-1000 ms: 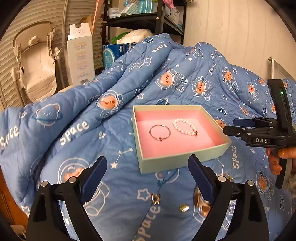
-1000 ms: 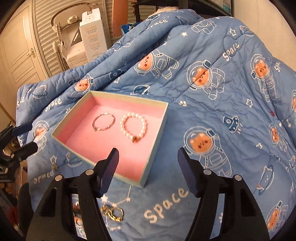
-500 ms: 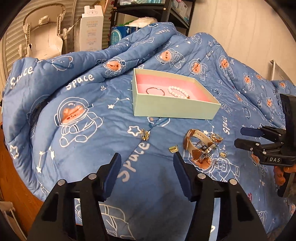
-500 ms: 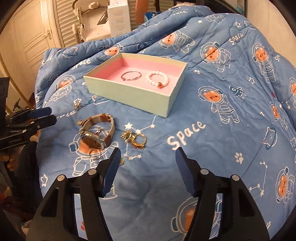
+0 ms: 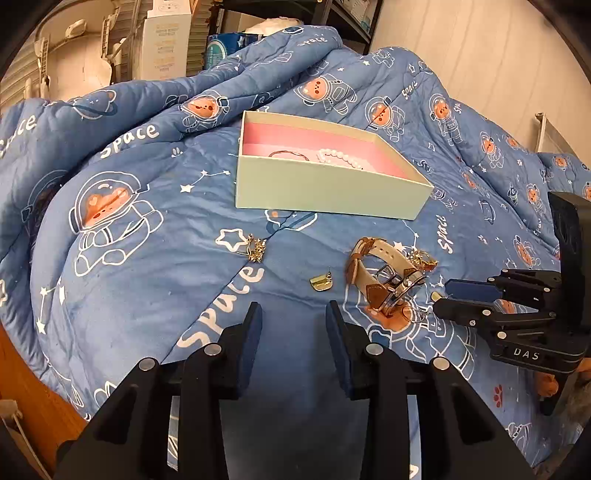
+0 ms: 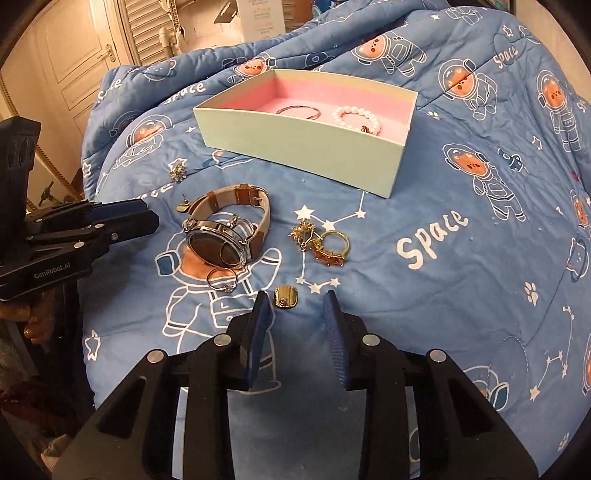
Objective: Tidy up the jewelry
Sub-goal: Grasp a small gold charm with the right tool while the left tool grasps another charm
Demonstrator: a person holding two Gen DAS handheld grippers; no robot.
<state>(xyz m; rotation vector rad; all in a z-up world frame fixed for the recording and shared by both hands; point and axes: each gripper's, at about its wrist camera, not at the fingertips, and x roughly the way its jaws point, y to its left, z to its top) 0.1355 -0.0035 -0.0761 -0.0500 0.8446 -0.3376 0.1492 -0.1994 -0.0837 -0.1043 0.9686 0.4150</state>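
Jewelry lies in two groups on a blue space-print quilt [image 6: 461, 258] spread over a bed. Inside the pale green box [image 6: 306, 147] with its pink lining rest a thin rose-gold bangle [image 6: 298, 110] and, just beside it, a white pearl bracelet [image 6: 356, 119]. The remaining pieces sit loose on the quilt in front of the box. A watch [image 6: 221, 240] with a tan and cream strap lies on its side, its dial tilted up; a thin silver ring [image 6: 221, 279] touches the watch case at its near edge. Near the watch on the other side sit a gold ring with amber stones [image 6: 330, 249] and a small gold sparkly earring [image 6: 303, 232], touching each other. A flat gold stud earring [image 6: 285, 297] lies just ahead of the right tongs [image 6: 295, 317], whose blue pads are spread with nothing between them. Another gold stud [image 5: 321, 283] lies a short way ahead of the left tongs [image 5: 293, 325], also spread and holding nothing, and a snowflake-shaped earring [image 5: 256, 249] sits apart toward the box. In the left wrist view the right tongs come in from the side near the watch. Behind the bed stand a white carton [image 5: 166, 40] and dark shelving [image 5: 332, 18].
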